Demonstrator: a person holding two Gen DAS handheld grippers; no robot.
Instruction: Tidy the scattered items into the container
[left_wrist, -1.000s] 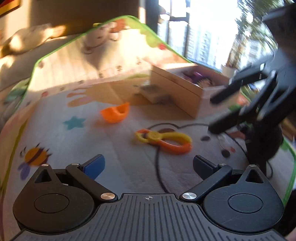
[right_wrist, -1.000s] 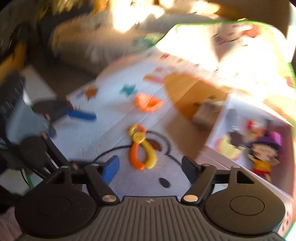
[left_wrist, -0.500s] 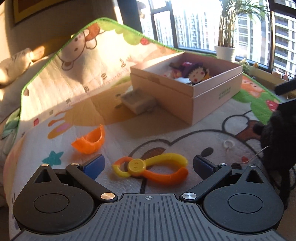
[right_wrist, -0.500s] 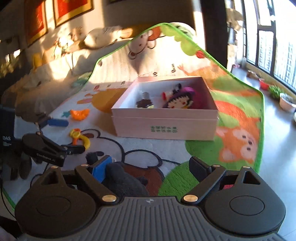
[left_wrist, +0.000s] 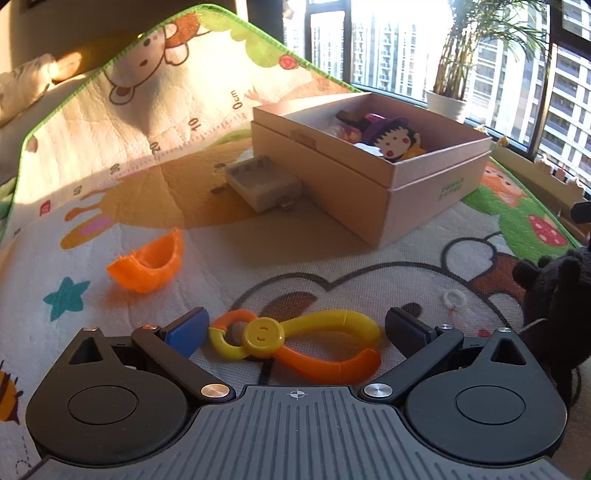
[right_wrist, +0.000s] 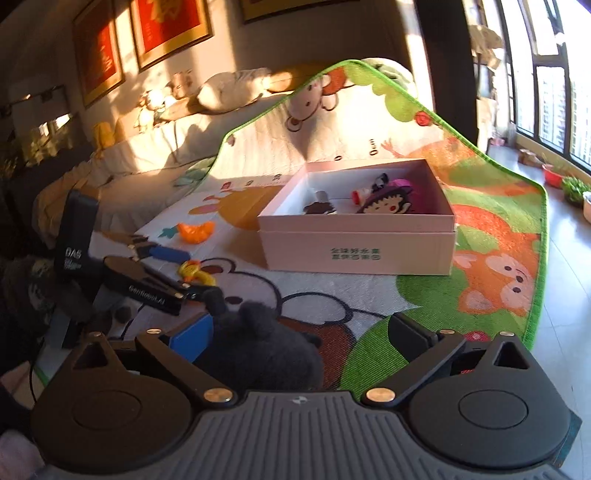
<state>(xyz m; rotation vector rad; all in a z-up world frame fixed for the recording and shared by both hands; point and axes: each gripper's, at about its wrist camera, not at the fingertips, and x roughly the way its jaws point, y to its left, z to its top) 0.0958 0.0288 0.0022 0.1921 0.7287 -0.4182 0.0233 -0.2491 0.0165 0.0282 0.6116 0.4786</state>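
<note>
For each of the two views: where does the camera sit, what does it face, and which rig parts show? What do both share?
Left wrist: behind the open left gripper, facing the tongs and box.
Right wrist: behind the opening right gripper, over the black plush, facing the box; the left gripper shows.
Shared: box, tongs, orange peel toy, plush.

"0cm", "10", "20", "30" along the play mat (left_wrist: 122, 206) ruler; "DAS", "GenRobot.AI" on the left gripper (right_wrist: 162, 273)

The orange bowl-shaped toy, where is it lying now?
In the left wrist view the orange bowl-shaped toy lies on the play mat, left of the cardboard box, beyond the yellow-orange tongs.
</note>
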